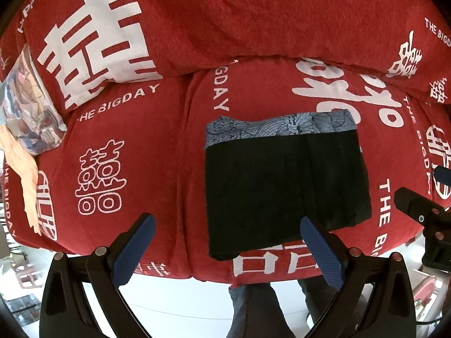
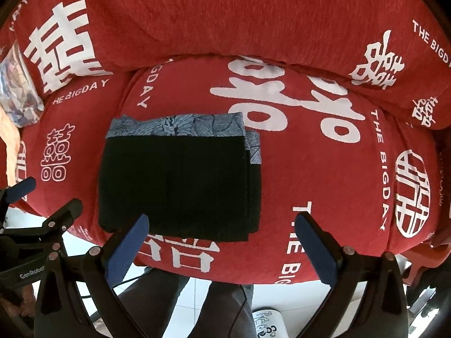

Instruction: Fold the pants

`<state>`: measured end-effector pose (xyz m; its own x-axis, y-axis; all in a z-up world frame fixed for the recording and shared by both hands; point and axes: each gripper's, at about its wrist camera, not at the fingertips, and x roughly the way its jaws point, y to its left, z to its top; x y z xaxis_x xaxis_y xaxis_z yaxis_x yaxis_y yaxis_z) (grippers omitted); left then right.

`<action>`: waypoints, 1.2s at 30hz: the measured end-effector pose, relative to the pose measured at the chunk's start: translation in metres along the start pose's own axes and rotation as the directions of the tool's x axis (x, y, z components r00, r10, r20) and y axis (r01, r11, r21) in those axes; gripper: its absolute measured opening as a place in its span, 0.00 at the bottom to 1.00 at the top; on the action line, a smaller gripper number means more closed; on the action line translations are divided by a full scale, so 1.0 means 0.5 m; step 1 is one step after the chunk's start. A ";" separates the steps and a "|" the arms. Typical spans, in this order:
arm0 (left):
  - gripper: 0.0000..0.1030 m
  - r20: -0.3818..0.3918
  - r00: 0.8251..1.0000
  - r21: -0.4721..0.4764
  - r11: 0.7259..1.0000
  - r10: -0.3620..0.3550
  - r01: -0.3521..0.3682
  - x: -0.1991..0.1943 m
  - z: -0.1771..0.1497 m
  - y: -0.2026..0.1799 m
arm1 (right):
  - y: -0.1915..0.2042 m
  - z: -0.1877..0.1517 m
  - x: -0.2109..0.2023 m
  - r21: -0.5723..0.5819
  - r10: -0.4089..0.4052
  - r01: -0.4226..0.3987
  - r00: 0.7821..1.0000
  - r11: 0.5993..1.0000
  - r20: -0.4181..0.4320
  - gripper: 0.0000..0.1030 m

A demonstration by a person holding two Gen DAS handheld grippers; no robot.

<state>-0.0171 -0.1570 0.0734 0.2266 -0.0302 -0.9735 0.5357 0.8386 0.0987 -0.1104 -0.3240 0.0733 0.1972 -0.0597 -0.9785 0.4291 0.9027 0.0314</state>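
Black pants folded on red sofa cushion, both hand-held grippers spread apart, empty; stray nudge likely shifts the offset layers.

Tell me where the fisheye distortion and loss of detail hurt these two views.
Left wrist: the sofa bulges barrel-like, corners go black, and the pants read as a dark patch with faint seams. Right wrist: same bulge; the pants are almost featureless black, and the floor is washed out.
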 end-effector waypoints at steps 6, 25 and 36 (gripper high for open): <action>1.00 -0.001 1.000 0.012 1.000 0.001 -0.001 0.001 -0.001 -0.001 | 0.007 -0.003 0.002 -0.012 0.002 -0.002 1.000 1.000 -0.004 1.00; 1.00 -0.006 1.000 0.024 1.000 0.003 -0.003 0.003 -0.004 -0.003 | 0.013 -0.005 0.001 -0.014 -0.002 0.002 1.000 1.000 -0.003 1.00; 1.00 0.016 1.000 0.044 0.999 0.010 -0.011 -0.003 0.000 -0.006 | 0.014 -0.004 0.001 -0.015 -0.002 0.002 1.000 1.000 -0.003 1.00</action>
<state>-0.0189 -0.1594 0.0745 0.2447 -0.0302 -0.9691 0.5682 0.8143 0.1181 -0.1090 -0.3171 0.0727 0.1932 -0.0605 -0.9793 0.4163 0.9088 0.0260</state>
